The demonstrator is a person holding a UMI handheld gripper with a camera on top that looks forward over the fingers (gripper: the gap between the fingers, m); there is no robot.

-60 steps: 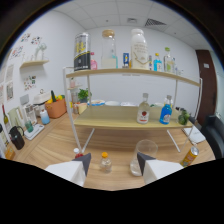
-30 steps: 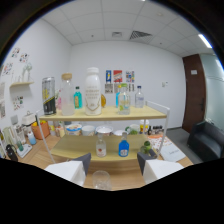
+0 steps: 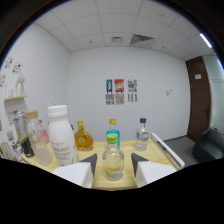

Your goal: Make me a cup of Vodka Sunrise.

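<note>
Gripper (image 3: 114,167) at a shelf top, a small green-capped bottle (image 3: 113,159) standing between its spread fingers.

The fingers (image 3: 82,167) flank the bottle with a gap at each side; it rests on the wooden shelf top (image 3: 155,150). At ten o'clock from it stands a white bottle (image 3: 60,136). Beyond the fingers, an amber round bottle (image 3: 83,138) at eleven o'clock, a blue-capped bottle (image 3: 112,131) at twelve, a clear vodka-like bottle (image 3: 142,135) at one. Posters (image 3: 119,91) hang on the far wall.
</note>
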